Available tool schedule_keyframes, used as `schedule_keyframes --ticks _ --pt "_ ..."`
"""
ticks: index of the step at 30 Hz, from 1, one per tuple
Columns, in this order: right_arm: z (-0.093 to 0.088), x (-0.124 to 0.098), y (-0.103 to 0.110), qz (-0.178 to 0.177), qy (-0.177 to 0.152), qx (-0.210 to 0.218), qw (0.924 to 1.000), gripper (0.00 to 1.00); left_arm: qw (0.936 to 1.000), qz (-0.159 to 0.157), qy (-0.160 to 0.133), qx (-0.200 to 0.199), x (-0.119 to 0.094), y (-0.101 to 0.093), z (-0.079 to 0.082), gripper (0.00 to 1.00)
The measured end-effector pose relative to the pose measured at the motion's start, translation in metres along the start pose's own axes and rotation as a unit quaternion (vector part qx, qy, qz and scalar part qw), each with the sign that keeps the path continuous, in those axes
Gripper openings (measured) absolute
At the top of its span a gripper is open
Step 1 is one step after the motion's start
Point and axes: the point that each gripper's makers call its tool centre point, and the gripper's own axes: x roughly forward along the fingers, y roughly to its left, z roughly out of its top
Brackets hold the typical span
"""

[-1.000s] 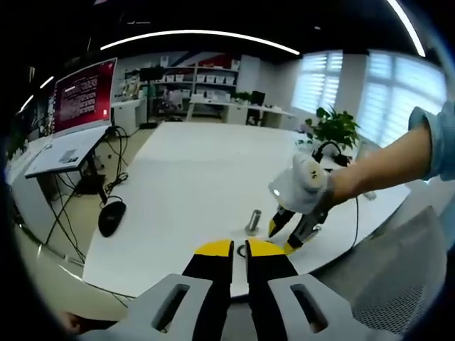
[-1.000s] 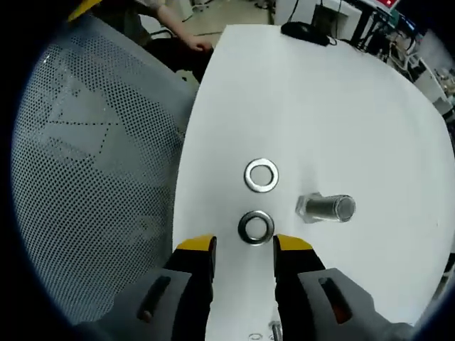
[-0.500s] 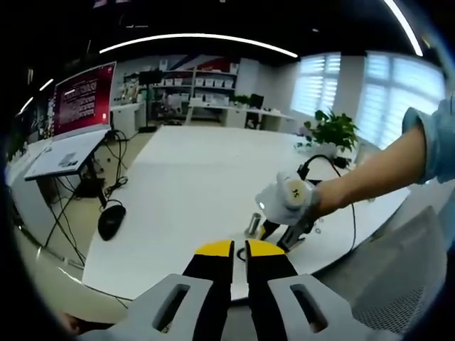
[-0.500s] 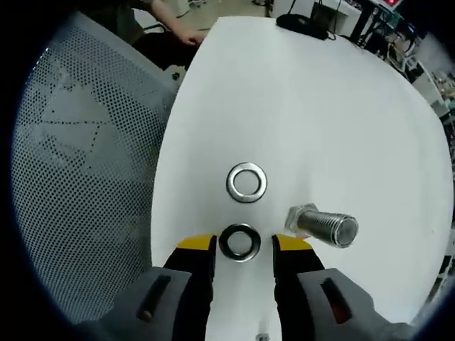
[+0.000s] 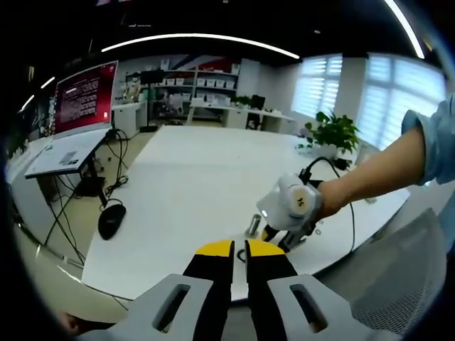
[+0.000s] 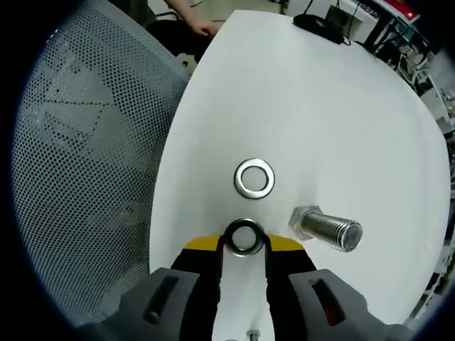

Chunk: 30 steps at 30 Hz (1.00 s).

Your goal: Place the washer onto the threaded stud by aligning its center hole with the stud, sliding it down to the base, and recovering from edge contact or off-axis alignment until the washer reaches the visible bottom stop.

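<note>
In the right gripper view a steel washer (image 6: 244,238) lies on the white table (image 6: 320,106), and my right gripper (image 6: 244,247) is shut on it, with a yellow tip touching each side. A second washer (image 6: 254,178) lies flat just beyond it. The threaded stud (image 6: 327,231) stands on its hex base to the right of the held washer. In the left gripper view my left gripper (image 5: 239,249) hovers shut near the table's front edge with nothing in it. Just beyond it are the stud (image 5: 253,222) and the right gripper (image 5: 279,238), held by a gloved hand.
A grey mesh chair back (image 6: 85,177) sits against the table's left side. A black mouse (image 5: 111,217) and a red-screened monitor (image 5: 84,96) are off to the left, with a potted plant (image 5: 334,128) and a black cable at the far right. A person's hand (image 6: 193,11) rests by the far edge.
My right gripper has moved forward over the nearer washer and its jaws have come together on it. The left gripper has stayed shut in place.
</note>
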Motion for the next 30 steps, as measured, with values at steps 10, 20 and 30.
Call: schedule_keyframes --ticks 10,20,30 --pt "-0.004 -0.011 -0.009 -0.023 -0.022 0.018 0.9993 0.23 1.0 0.001 -0.001 -0.001 0.0 0.0 0.0 0.03" --pt "0.001 -0.04 -0.014 -0.039 -0.048 0.015 0.998 0.23 1.0 0.002 -0.001 -0.001 -0.001 0.0 0.0 0.03" --pt "0.005 -0.066 -0.028 -0.083 -0.075 -0.009 0.9937 0.23 1.0 0.003 0.0 -0.002 -0.001 0.0 0.0 0.03"
